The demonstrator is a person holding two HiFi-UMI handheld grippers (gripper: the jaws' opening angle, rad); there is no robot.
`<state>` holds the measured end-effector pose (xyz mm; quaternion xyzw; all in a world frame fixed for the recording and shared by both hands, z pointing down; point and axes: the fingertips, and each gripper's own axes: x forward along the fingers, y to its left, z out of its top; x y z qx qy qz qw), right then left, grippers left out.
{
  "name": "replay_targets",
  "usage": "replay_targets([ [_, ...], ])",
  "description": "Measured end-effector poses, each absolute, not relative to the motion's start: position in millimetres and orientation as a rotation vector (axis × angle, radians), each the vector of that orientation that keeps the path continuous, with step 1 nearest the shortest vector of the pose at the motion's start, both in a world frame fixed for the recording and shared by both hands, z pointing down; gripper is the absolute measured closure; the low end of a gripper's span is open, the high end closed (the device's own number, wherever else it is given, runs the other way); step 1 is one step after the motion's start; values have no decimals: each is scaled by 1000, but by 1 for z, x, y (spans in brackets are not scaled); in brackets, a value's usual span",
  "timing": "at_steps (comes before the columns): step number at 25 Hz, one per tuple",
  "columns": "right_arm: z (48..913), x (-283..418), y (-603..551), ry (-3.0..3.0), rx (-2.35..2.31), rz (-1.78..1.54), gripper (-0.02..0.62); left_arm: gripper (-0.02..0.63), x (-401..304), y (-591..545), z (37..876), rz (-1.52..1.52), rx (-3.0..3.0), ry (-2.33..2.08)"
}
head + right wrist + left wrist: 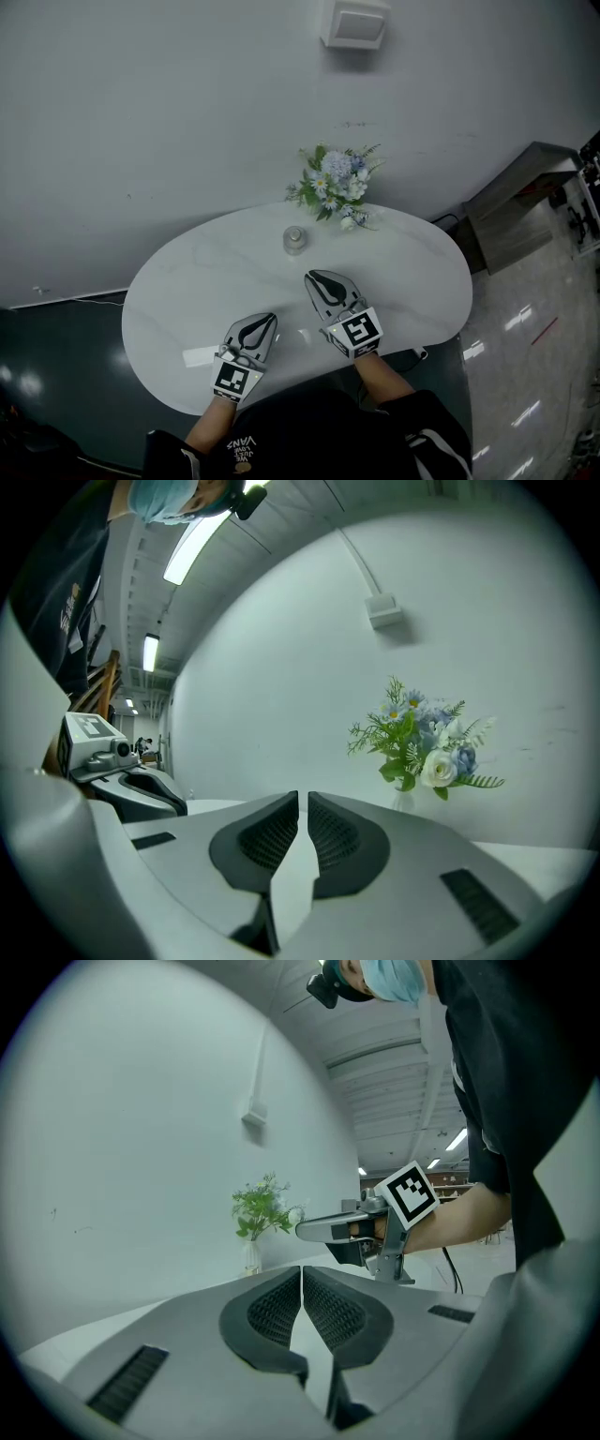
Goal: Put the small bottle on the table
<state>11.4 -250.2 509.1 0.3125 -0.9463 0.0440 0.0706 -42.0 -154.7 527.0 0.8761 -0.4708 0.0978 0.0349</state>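
Nearest, the left gripper (271, 319) is clenched on nothing. Ahead of it the right gripper (311, 277) is closed to a slit, also empty. A careless forward sweep of that right gripper could, I judge, topple the small bottle (294, 240). The bottle stands upright on the white bench (187, 291) just beyond its tips, apart from them, short of the bouquet (336, 183).
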Motion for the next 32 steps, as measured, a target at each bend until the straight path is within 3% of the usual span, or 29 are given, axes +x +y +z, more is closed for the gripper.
replay_targets([
  [32, 510, 34, -99, -2723, 1240, 244, 548, 580, -37, -66, 517, 275, 2879, -1138],
])
